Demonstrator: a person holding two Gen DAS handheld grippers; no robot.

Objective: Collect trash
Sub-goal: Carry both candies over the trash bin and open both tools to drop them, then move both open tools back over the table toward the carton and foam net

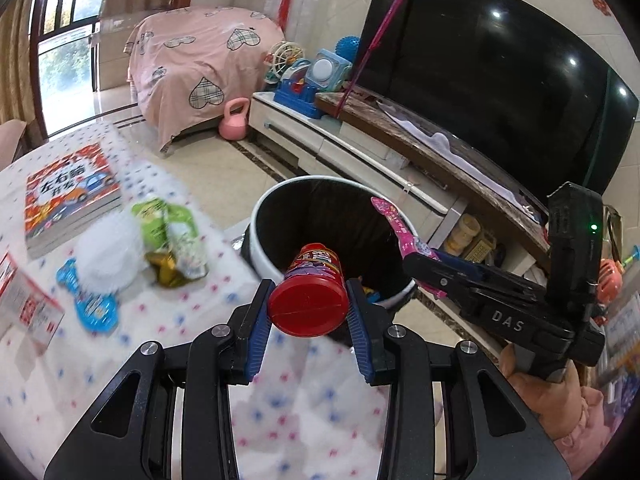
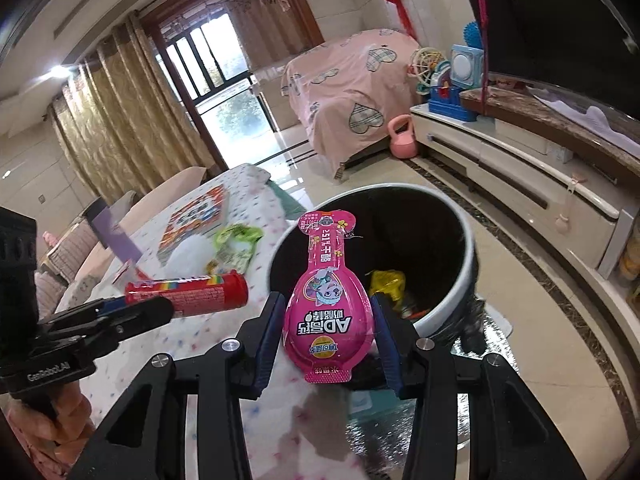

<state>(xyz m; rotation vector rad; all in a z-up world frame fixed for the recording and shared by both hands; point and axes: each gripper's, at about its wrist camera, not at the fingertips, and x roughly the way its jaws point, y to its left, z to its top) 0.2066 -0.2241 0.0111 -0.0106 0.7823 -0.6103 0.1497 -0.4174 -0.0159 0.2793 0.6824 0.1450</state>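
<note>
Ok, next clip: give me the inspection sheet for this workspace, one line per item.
Surface: table under a dotted cloth.
Job's things: red-capped candy tube and pink snack packet, both held near the black-lined trash bin; yellow wrapper inside it.
Clutter: book, green wrapper, white lid, blue packet.
Grippers: left gripper shut on the tube; right gripper shut on the packet.
Cables: nothing seen.
Surroundings: TV, toys, pink kettlebell, covered furniture.

blurred: tablecloth (image 1: pixel 168 320), white wad (image 1: pixel 110 254) | hidden: bin (image 2: pixel 448 304) bottom | cut off: TV (image 1: pixel 500 80)
</note>
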